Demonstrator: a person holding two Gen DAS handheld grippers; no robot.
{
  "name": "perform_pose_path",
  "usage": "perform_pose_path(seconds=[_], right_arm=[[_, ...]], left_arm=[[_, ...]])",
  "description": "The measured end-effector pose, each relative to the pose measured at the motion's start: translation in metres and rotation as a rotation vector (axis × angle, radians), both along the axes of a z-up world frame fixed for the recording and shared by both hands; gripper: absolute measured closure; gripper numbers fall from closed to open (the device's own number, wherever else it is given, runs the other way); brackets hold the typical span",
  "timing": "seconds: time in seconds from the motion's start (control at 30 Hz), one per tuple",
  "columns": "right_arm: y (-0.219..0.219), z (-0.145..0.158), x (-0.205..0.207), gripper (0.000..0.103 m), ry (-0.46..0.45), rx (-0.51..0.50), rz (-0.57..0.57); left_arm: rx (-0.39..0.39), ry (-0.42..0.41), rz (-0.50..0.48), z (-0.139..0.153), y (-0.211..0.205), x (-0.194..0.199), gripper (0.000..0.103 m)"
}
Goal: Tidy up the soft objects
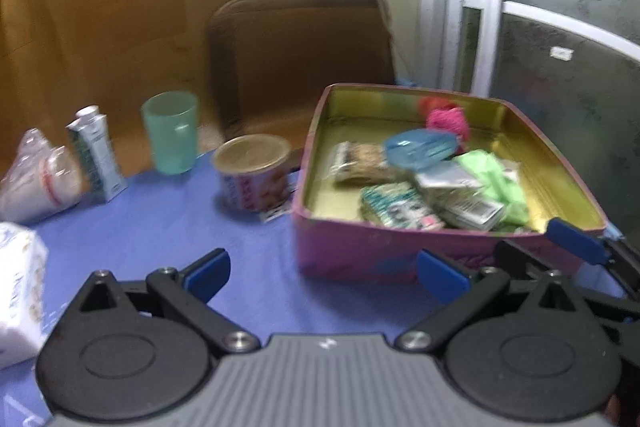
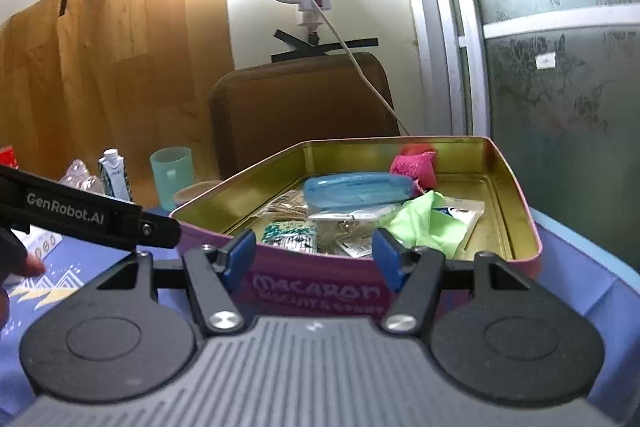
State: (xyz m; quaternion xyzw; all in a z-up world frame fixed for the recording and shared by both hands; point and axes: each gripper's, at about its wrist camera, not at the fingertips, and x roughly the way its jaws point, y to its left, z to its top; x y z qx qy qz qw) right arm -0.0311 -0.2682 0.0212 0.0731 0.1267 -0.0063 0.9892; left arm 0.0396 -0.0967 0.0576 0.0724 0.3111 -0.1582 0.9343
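Fingers on my left gripper [image 1: 323, 273] stand wide apart with nothing between them, angled down over the blue counter [image 1: 172, 227]. My right gripper [image 2: 314, 259] has its fingers about half open, also empty, level with the near wall of the tin [image 2: 320, 287], which sits just beyond the tips.

Nearest loose soft thing is the white tissue pack [image 1: 18, 287] at my far left, beside the left gripper and well apart from the right, so the left hand is the nearer one. It lies to the left of my left fingers, not ahead of them; I judge I must swing left to face it. Its long axis I cannot tell, since it is cut off by the frame edge.

Farther off, the tin lies ahead and right, already holding a green cloth [image 1: 496, 179], packets and a pink knit piece [image 1: 448, 121]. Beyond, left of the tin, stand a can [image 1: 252, 171], a cup [image 1: 172, 133], a carton [image 1: 98, 155] and a clear bag [image 1: 36, 179].
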Motion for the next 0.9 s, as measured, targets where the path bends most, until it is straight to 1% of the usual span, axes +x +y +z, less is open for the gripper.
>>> perform_pose_path(seconds=[0.07,0.2,0.53,0.63,0.77,0.9], right_arm=[[0.003,-0.001,-0.007,0.036,0.003,0.018,0.018],[0.013,0.0,-0.011,0.037,0.001,0.008,0.032],[0.016,0.006,-0.014,0.036,0.026,0.112,0.059],[0.016,0.005,-0.014,0.035,0.041,0.139,0.06],[0.015,0.004,-0.012,0.034,0.063,0.172,0.059],[0.01,0.004,-0.011,0.031,0.072,0.203,0.053]], left_arm=[[0.012,0.004,0.028,-0.002,0.007,-0.003,0.0],[0.005,0.028,0.066,-0.007,0.021,-0.006,0.0],[0.039,0.055,0.102,-0.021,0.034,-0.013,0.0],[0.044,0.05,0.112,-0.024,0.035,-0.015,0.0],[0.059,0.014,0.122,-0.025,0.036,-0.019,0.0],[0.072,0.011,0.114,-0.024,0.034,-0.02,0.0]])
